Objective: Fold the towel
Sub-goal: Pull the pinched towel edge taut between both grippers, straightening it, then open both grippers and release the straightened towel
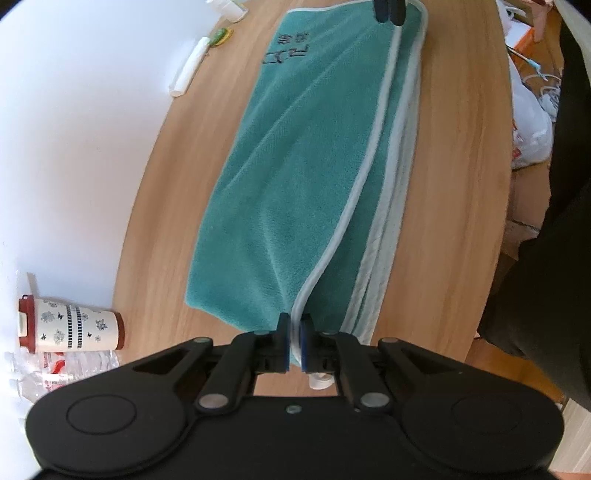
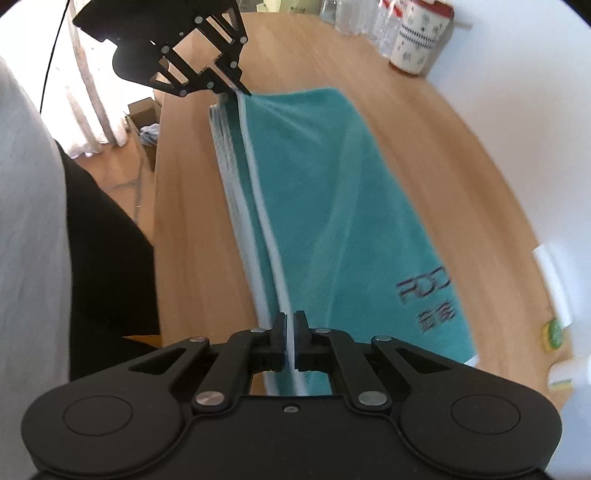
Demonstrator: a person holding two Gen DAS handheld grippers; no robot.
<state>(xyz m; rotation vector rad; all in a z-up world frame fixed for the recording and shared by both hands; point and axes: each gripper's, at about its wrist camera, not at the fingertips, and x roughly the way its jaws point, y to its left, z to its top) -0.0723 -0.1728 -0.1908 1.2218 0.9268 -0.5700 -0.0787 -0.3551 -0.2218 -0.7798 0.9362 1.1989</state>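
Towel [image 1: 295, 166] lies lengthwise on the counter [image 1: 454, 147] between the tools, left tool [image 1: 294, 341] and right tool [image 2: 290, 341] each clamped on opposite ends of its top white hem.

Cut off at twelve o'clock in the left wrist view: right gripper [image 1: 390, 13], only fingertips visible. Blurred, unreadable at four o'clock in the right wrist view: dark lettering [image 2: 428, 301] on towel [image 2: 332, 206]. Cropped at eight o'clock: plastic bottles [image 1: 55, 369].
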